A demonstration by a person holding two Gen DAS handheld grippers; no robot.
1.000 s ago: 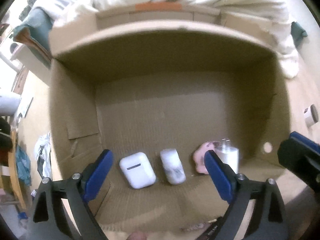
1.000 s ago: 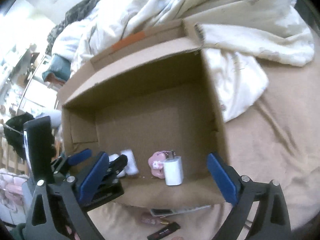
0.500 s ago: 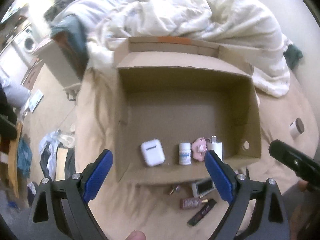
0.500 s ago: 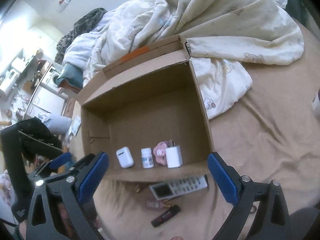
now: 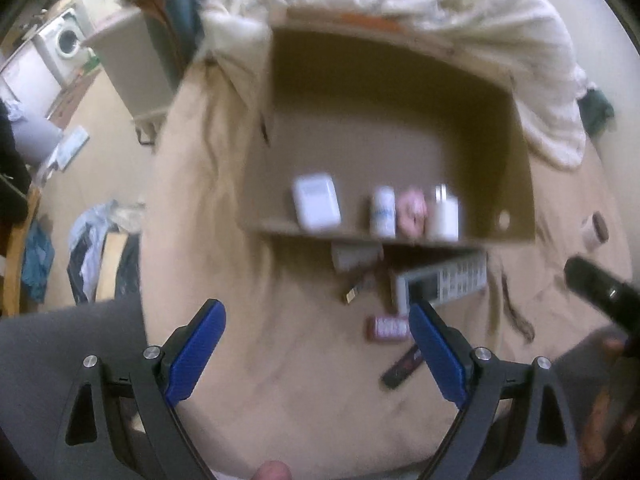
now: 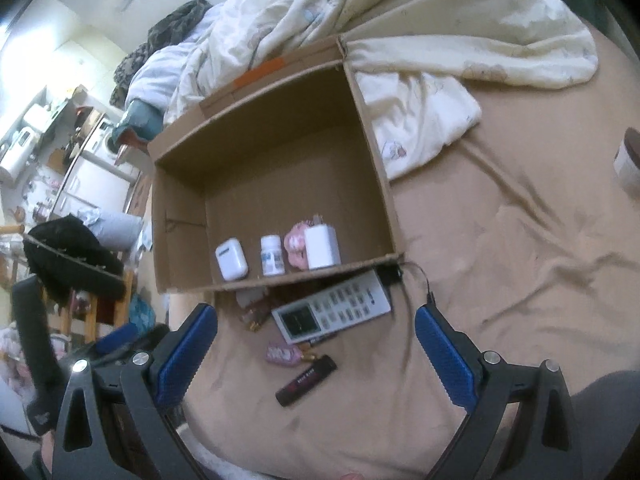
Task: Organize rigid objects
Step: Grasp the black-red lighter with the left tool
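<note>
Hovering over the bed (image 6: pixel 500 280), both grippers were empty with fingers wide: left gripper (image 5: pixel 316 344), right gripper (image 6: pixel 316 344).

Box (image 6: pixel 372 128), on bed: earbud case (image 6: pixel 232 260), bottle (image 6: pixel 273 255), pink item (image 6: pixel 295 246), charger (image 6: pixel 322 246), lined along near wall.

Outside, just beside that wall: remote (image 6: pixel 332 312), flat, stiff, light by my judgement; I would pinch across its long sides. Black stick (image 6: pixel 306 381), narrow, possibly slippery; I would grip mid-length. Pink tube (image 6: pixel 282 355), small, blurred, material unclear.
</note>
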